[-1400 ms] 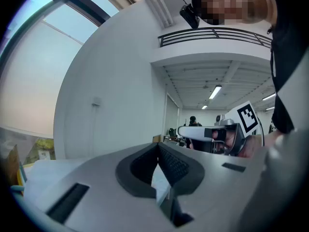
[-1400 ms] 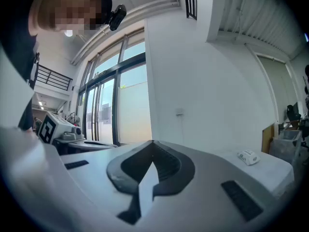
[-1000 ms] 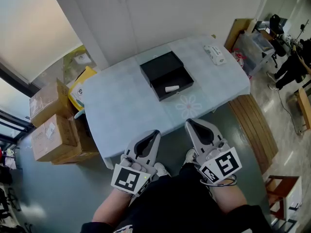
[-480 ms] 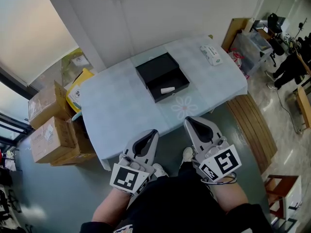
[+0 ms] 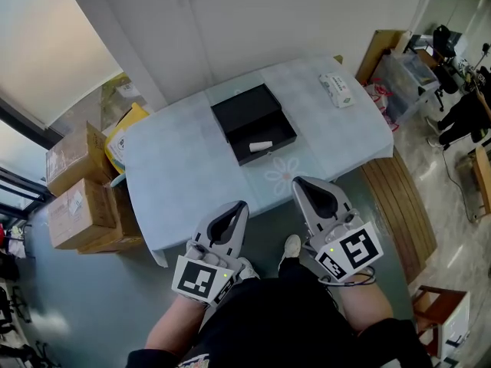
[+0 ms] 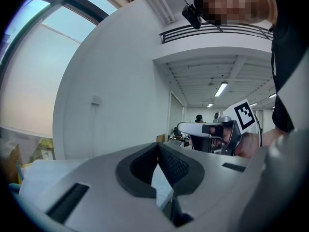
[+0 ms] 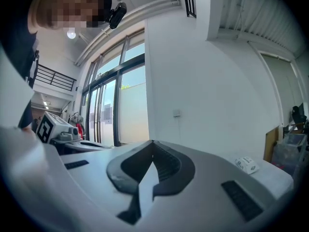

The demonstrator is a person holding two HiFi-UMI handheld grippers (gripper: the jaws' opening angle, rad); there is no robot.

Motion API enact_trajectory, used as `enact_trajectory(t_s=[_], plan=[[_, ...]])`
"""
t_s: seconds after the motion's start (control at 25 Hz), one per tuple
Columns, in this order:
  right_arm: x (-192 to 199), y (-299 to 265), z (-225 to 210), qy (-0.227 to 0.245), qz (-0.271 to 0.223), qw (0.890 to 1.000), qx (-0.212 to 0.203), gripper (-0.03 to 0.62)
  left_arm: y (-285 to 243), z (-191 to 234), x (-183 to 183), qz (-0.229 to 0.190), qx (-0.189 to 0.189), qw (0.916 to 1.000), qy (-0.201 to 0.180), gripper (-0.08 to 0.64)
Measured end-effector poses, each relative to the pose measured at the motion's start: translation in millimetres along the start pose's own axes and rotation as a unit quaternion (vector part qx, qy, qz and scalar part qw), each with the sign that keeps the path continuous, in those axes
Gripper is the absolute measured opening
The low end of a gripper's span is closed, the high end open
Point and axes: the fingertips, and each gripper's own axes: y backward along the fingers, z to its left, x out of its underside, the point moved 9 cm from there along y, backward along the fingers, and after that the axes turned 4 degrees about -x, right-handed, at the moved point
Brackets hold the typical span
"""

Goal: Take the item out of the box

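Box (image 5: 253,123) slightly left of before, left claw (image 5: 242,205), right claw (image 5: 298,182) advanced, shut

Box (image 5: 244,112) on table (image 5: 176,182) centre, item (image 5: 261,146) inside, packet (image 5: 336,89) at right end, cartons (image 5: 73,205) left of table

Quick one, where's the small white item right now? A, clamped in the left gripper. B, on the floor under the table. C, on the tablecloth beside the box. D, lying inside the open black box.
D: the small white item lies inside the open black box on the table, while the left gripper and right gripper are both shut and empty, well apart from the box.
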Motion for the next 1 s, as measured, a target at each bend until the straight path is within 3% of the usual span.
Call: enact_trajectory(t_s=[1.0], plan=[[10,-21,-145,-0.030,0.001,0.997,-0.076,0.009,-115,-30,3,0.019,-0.090,0.9957,-0.003,0.008]])
